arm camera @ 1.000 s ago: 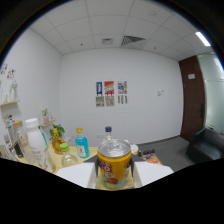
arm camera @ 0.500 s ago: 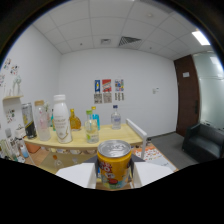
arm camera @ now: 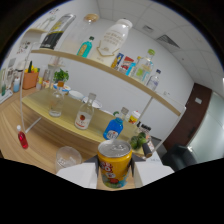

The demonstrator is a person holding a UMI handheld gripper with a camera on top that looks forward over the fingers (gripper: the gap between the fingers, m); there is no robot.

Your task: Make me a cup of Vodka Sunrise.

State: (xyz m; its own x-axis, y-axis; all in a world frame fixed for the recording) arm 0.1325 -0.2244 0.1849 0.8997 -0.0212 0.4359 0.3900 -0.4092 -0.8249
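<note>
- You were working in an office room: a suspended tile ceiling ran over plain white walls.
- A dark wooden door stood at the far side, with a black chair near it.
- A wooden tabletop and a raised shelf held rows of drink bottles, laid out like a makeshift bar.
- A small potted plant sat among them.

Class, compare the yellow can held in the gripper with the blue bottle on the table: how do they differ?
The can is yellow metal with a pull-tab top; the blue bottle is clear, filled with blue liquid. The can sits clamped between the gripper fingers; the bottle stands free on the table, beyond them. The can is squat, the bottle necked. Both are drink containers.
</note>
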